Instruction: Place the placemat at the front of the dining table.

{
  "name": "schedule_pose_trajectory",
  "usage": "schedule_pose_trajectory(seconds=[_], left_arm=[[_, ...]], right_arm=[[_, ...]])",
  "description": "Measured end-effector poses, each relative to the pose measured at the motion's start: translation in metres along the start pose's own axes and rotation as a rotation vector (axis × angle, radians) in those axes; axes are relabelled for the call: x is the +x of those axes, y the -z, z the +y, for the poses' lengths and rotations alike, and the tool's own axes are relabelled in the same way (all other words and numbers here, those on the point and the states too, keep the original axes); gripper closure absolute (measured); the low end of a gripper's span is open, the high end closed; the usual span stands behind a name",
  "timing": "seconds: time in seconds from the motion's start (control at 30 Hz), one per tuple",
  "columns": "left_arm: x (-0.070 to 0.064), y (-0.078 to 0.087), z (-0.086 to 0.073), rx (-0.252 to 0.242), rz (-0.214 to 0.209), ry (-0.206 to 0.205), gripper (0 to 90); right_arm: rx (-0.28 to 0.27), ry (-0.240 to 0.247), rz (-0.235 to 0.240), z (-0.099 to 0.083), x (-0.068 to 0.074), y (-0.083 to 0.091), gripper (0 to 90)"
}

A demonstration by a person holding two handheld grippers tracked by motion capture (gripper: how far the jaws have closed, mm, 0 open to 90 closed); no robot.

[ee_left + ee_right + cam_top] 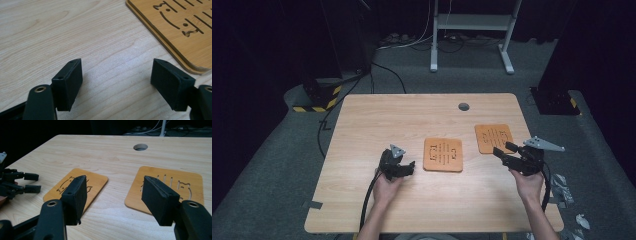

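Two flat wooden coasters with cut-out patterns lie on the table. The middle coaster [442, 154] [180, 27] [97, 181] lies just right of my left gripper [411, 167] [117, 63]. That gripper is open and empty, low over bare wood, and the coaster's edge shows two layers at its upper right. The right coaster [494, 138] [170, 185] lies just beyond my right gripper [503, 148] [115, 180], which is also open and empty, its jaws pointing across both coasters. In the right gripper view the left gripper [25, 182] shows at the far left.
The light wooden table [377, 120] has a round cable hole [463, 106] [140, 147] near its far edge. On the floor are a white desk frame [472, 30], cables, a yellow-black striped base [319, 97] and scraps [562, 187] at the right.
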State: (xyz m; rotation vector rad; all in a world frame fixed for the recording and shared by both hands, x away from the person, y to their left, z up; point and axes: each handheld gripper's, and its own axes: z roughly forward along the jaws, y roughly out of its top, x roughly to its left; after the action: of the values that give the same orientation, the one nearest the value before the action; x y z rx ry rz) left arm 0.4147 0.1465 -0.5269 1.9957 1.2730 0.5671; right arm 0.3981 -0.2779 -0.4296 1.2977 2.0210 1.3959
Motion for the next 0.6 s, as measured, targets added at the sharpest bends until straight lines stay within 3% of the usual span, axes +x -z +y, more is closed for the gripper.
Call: schedule_pose_trajectory(seconds=[0.6], left_arm=[[0.0, 0.0, 0.0, 0.0, 0.002, -0.001, 25.0]], right_arm=[[0.036, -0.006, 0.007, -0.027, 0.002, -0.008, 38.0]])
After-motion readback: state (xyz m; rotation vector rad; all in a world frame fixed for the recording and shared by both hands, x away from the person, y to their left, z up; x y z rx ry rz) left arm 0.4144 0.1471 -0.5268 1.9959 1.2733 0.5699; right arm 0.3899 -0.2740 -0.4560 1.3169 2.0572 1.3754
